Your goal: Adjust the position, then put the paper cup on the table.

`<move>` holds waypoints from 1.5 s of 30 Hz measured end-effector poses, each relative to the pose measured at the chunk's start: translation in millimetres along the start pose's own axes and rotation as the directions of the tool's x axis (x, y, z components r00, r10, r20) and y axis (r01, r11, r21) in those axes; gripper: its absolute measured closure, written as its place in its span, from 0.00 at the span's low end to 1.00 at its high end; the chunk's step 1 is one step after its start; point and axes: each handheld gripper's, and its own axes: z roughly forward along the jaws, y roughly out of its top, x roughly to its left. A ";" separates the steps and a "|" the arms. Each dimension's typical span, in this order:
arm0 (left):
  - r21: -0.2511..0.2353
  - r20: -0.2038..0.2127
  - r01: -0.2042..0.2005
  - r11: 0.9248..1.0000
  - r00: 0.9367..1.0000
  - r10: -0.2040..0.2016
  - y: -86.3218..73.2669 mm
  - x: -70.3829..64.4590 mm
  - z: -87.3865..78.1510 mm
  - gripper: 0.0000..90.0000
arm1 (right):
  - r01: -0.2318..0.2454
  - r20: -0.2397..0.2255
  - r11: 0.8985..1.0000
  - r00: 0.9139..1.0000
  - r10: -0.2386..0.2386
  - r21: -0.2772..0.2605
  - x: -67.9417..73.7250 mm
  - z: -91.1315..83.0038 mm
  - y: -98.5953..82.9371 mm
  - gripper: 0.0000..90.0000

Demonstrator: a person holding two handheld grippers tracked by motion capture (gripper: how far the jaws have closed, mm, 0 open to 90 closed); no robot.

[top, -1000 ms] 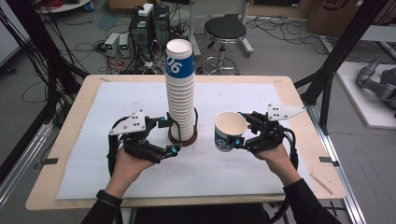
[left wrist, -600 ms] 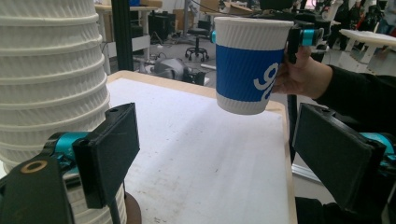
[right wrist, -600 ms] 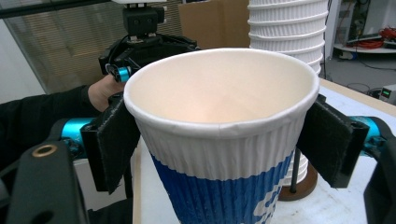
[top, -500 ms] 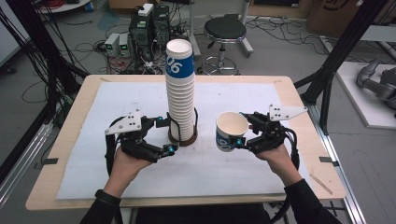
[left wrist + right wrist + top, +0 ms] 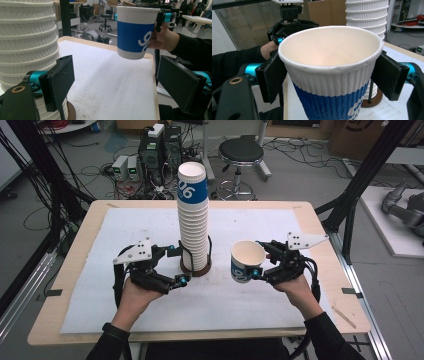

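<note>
Right gripper [image 5: 261, 262] pinches 1 upright, empty, white-and-blue ribbed paper cup [image 5: 246, 261].

Beyond the table [image 5: 80, 235] — a black stool [image 5: 240, 153] and computer towers [image 5: 161, 145].

From my screen I see a wooden table [image 5: 320, 227] with a white sheet [image 5: 250, 227] that covers most of its top. Behind the table the floor [image 5: 300, 175] is grey and many black cables [image 5: 95, 170] lie across it. A round black stool [image 5: 241, 153] stands there, and to its left there are computer boxes [image 5: 160, 145]. Black metal frame posts [image 5: 367, 170] rise at both sides of the table. At the far right I see cardboard boxes [image 5: 357, 135]. The light is even and soft.
</note>
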 end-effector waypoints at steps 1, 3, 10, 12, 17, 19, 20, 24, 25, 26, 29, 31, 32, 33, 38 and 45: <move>-0.004 0.003 0.001 1.000 1.000 -0.001 0.0 -0.3 0.0 0.16 | 0.000 0.000 1.000 1.000 0.000 0.000 0.0 -0.1 0.0 0.21; -0.003 0.001 0.000 1.000 1.000 0.000 0.1 -0.4 0.0 0.16 | 0.000 0.000 1.000 1.000 0.000 -0.002 0.2 0.0 0.1 0.21; -0.006 0.015 0.004 1.000 1.000 -0.004 -0.1 -0.3 0.6 0.16 | 0.000 0.000 1.000 1.000 0.000 0.001 0.4 -0.6 0.6 0.21; -0.007 0.018 0.007 1.000 1.000 -0.007 -0.1 0.5 0.4 0.16 | 0.002 0.000 1.000 1.000 -0.002 -0.003 0.2 -0.9 0.8 0.21; -0.017 0.018 0.021 1.000 1.000 -0.021 -0.8 1.7 -1.0 0.16 | 0.006 0.003 1.000 1.000 -0.006 0.001 0.6 -1.4 1.1 0.21; -0.019 0.018 0.020 1.000 1.000 -0.020 -1.2 1.9 -1.7 0.16 | 0.008 0.004 1.000 1.000 -0.008 0.000 1.0 -1.8 1.5 0.21; -0.018 0.014 0.023 1.000 1.000 -0.023 -1.3 1.6 -2.0 0.16 | 0.011 0.006 1.000 1.000 -0.011 0.000 0.9 -1.7 1.7 0.21; -0.021 0.005 0.025 0.999 1.000 -0.025 -1.8 2.1 -3.7 0.16 | 0.011 0.009 1.000 1.000 -0.011 -0.001 -0.1 -1.9 2.1 0.21; -0.022 0.005 0.025 0.999 1.000 -0.025 -1.9 2.3 -4.2 0.16 | 0.014 0.010 1.000 1.000 -0.014 -0.003 -0.4 -1.9 2.2 0.21; -0.022 0.006 0.026 0.999 1.000 -0.026 -2.0 2.5 -4.3 0.16 | 0.012 0.010 1.000 1.000 -0.012 0.001 -0.1 -2.3 2.2 0.21; -0.021 -0.012 0.026 0.999 1.000 -0.026 -1.8 2.5 -4.8 0.16 | 0.012 0.013 1.000 1.000 -0.012 -0.001 0.3 -2.9 2.4 0.21; -0.025 -0.020 0.030 0.999 0.999 -0.030 -2.1 2.7 -4.6 0.16 | 0.015 0.016 1.000 1.000 -0.015 0.001 0.4 -3.4 2.4 0.21; -0.022 -0.025 0.028 0.999 0.999 -0.029 -2.3 2.8 -4.7 0.16 | 0.016 0.017 1.000 1.000 -0.016 0.002 0.5 -3.9 2.5 0.21; -0.022 -0.025 0.029 0.999 0.999 -0.029 -2.7 3.1 -4.7 0.16 | 0.015 0.019 1.000 1.000 -0.015 0.001 0.3 -4.1 2.5 0.21; -0.019 -0.034 0.037 0.999 0.999 -0.038 -5.2 4.8 -5.7 0.17 | 0.020 0.029 1.000 0.999 -0.020 0.000 -1.5 -5.3 2.5 0.21; -0.018 -0.041 0.041 0.999 0.998 -0.041 -7.1 5.5 -6.7 0.17 | 0.023 0.038 1.000 0.999 -0.023 0.001 -2.4 -5.5 2.7 0.21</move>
